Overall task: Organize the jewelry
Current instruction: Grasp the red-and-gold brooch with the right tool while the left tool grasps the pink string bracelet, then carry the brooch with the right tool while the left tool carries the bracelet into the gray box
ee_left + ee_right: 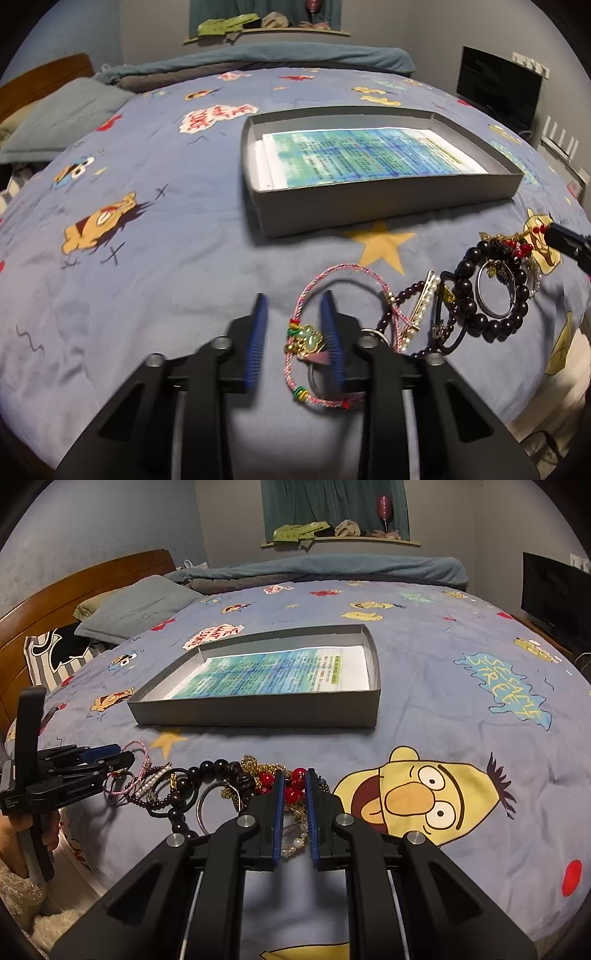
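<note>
Looking down the left gripper (293,306), we see its blue pads narrowed around the pink braided cord bracelet (325,332), the green charm (308,339) sitting between them; the right pad seems to touch the cord, the left pad stands a little clear, so we cannot tell whether the grip is made. The bracelet lies on the blue cartoon bedspread (166,240), its loop running off toward one o'clock.

Just beside it, at three o'clock, the rest of the jewelry lies in a heap: a pearl hair clip (421,302), a string of small dark beads (406,295), a big dark bead bracelet (491,288) with a metal ring (495,291) inside it, and a red berry piece (521,247) at the far end, where the other gripper's tip comes in from the frame edge.

Over on the right wrist camera, the right gripper (294,775) has its jaws nearly together on that red berry piece (291,794), red beads pinched between the pads, a gold chain (258,764) tangled at eleven o'clock of them. The left gripper (110,758) shows at nine o'clock, a hand (22,834) on its handle.

At twelve o'clock, well apart from the heap, sits the grey shallow box (258,710), a printed sheet (280,672) lying flat inside. The heap lies between us and the box, none of it in the box yet.
</note>
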The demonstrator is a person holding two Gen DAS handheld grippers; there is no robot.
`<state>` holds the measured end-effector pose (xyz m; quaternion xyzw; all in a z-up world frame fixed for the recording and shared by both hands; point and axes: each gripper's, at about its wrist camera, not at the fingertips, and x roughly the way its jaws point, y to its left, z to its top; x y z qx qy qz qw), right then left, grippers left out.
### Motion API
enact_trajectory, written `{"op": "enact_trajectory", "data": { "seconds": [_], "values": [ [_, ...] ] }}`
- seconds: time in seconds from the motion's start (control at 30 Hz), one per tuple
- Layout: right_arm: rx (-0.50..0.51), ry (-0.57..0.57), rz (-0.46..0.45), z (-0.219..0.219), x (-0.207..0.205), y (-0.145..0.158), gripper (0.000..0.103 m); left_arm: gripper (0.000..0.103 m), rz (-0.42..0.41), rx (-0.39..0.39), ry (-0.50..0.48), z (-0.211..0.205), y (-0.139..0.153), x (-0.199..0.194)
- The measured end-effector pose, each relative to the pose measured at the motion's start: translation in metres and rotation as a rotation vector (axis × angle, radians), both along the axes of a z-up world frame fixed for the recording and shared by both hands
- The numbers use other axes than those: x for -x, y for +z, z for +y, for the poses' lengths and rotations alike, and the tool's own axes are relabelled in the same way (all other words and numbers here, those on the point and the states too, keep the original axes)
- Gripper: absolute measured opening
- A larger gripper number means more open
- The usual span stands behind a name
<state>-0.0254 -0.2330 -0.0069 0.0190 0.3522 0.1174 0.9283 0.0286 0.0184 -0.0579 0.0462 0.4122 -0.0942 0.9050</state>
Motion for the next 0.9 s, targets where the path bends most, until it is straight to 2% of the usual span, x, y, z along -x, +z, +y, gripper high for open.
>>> {"op": "enact_trajectory", "data": {
  "seconds": [0.03,0.07,0.5,0.9],
  "values": [
    [0.001,-0.001,-0.004,0.000,0.000,0.001,0.011,0.009,-0.004,0.000,-0.003,0.000,0.001,0.001],
    [0.001,-0.001,-0.009,-0.001,0.000,0.003,0.011,0.006,-0.006,0.009,-0.007,0.000,0.002,0.001],
    [-0.005,0.034,-0.099,-0.003,-0.010,0.048,0.011,0.006,-0.127,0.070,-0.049,0.004,0.062,0.017],
    [0.005,0.035,-0.163,-0.009,-0.043,0.096,0.011,0.006,-0.156,0.071,-0.049,0.006,0.098,-0.013]
  ]
}}
